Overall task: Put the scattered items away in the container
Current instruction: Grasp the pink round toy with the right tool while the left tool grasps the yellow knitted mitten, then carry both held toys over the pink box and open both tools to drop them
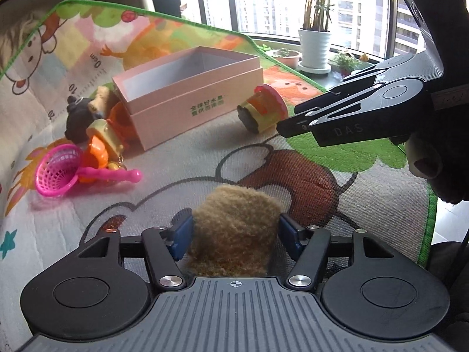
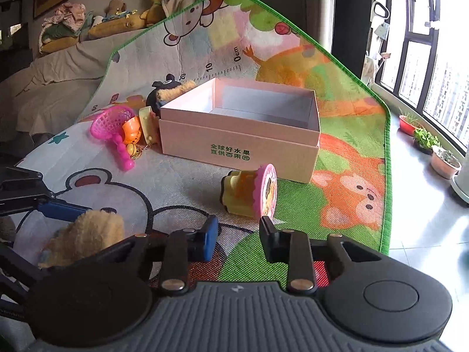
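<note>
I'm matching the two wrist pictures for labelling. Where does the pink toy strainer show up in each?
Left wrist view: pink toy strainer lies at the left edge on the mat, left of the pink box.
Right wrist view: it sits left of centre, again left of the box.
Shared landmark: the box's green printed lettering.

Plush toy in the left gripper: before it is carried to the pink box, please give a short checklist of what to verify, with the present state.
1. Left gripper pads press on the tan plush toy: ok.
2. Pink box is open on top: ok.
3. Box has free space inside: ok.
4. Right gripper holds nothing: ok.
5. Mat between plush and box is free: ok.
6. Grip is firm enough: cannot tell.
</note>
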Tool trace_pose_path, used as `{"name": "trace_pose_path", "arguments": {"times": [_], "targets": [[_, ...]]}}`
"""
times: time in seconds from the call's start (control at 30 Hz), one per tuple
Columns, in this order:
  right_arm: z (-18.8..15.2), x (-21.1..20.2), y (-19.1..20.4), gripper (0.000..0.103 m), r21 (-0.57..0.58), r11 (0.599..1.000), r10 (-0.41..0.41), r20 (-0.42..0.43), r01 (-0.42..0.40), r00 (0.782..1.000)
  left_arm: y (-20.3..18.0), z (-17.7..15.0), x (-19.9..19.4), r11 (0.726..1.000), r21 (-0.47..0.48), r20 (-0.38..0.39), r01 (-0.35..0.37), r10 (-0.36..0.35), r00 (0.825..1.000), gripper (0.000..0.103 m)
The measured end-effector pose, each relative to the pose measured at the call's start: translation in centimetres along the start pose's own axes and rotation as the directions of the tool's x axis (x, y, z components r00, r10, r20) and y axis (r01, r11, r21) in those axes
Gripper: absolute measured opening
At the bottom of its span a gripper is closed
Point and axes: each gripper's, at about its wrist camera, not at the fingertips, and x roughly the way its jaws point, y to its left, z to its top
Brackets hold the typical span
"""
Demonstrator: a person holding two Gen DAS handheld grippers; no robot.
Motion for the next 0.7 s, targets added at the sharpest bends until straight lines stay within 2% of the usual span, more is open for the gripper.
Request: {"name": "trace_pose_path", "arguments": {"times": [0.07,0.13,0.2,0.3,0.37,0.4,0.43,0.47,0.6,0.7], "targets": [[0.0,-0.1,0.2,0.038,-0.017,1.000,-0.015,0.011,0.015,1.000,-0.1,0.0,-0.3,1.000,0.000,0.006,-0.003,0.003,1.000,0.064],[0.1,0.2,0.3,0.075,-0.015,0.999,-0.028,0.030,0.028,0.999,-0.2,0.0,-0.7,1.000,0.001,0.014,-0.007,0.007,1.000,0.063],[0.5,0.8,0.4,0.080,-0.013,0.999,-0.052,0.061,0.053,0.997,-0.2,0.0,-0.9,1.000,-0.003,0.019,-0.006,0.006,1.000,0.062],[1.8,2.8,0.5,0.080,-0.026,0.997,-0.073,0.063,0.075,0.995,-0.2,0.1,-1.1,1.000,-0.005,0.022,-0.004,0.004,1.000,0.061],[2.5,4.7,0.4,0.078,-0.038,0.995,-0.090,0.021,0.091,0.996,-0.1,0.0,-1.1,1.000,-0.008,0.022,-0.002,0.003,1.000,0.060],[2.7,5.5,0.3,0.064,-0.035,0.994,-0.101,0.003,0.101,0.995,0.0,0.0,-1.2,1.000,-0.011,0.021,-0.002,0.003,1.000,0.060],[2.8,6.1,0.1,0.043,-0.032,0.994,-0.103,-0.024,0.102,0.994,0.1,-0.1,-1.2,1.000,-0.016,0.020,-0.003,0.004,1.000,0.060],[2.8,6.4,-0.1,0.043,-0.026,0.995,-0.095,-0.041,0.094,0.995,0.3,-0.1,-1.3,1.000,-0.020,0.019,-0.004,0.004,1.000,0.059],[2.3,4.2,-0.3,0.042,-0.033,0.995,-0.100,-0.017,0.099,0.995,0.7,-0.1,-1.8,1.000,-0.031,0.028,0.003,-0.002,1.000,0.057],[1.7,1.1,-0.3,0.042,-0.039,0.998,-0.040,-0.027,0.039,0.999,0.5,0.1,-2.5,1.000,-0.022,0.042,0.008,-0.007,0.999,0.057]]}}
